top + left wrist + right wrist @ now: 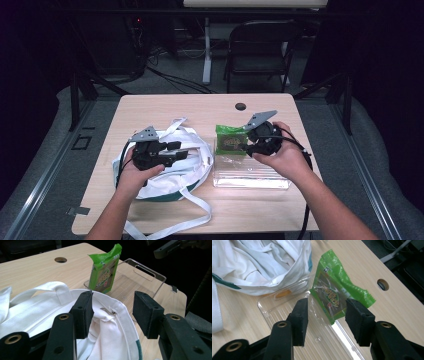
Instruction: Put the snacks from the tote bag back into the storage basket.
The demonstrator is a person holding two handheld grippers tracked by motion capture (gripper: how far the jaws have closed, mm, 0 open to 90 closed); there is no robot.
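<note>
Green snack packet [336, 293] stands in clear tray [250, 175], right of white bag [170, 170]. Light, crinkly, slippery; pinch mid-body. Right gripper [325, 315] jaws apart near it; left gripper [112, 312] apart over bag rim.

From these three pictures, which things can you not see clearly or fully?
- Inside of the white bag: high view, covered by the left gripper and folded cloth.
- Print on the green packet: too small and glossy to read in every view.
- Bag strap: high view, cut off by the bottom edge.
- Near part of the clear tray: high view, washed out by glare.
- Right gripper jaw tips: high view, hidden by its own body.
</note>
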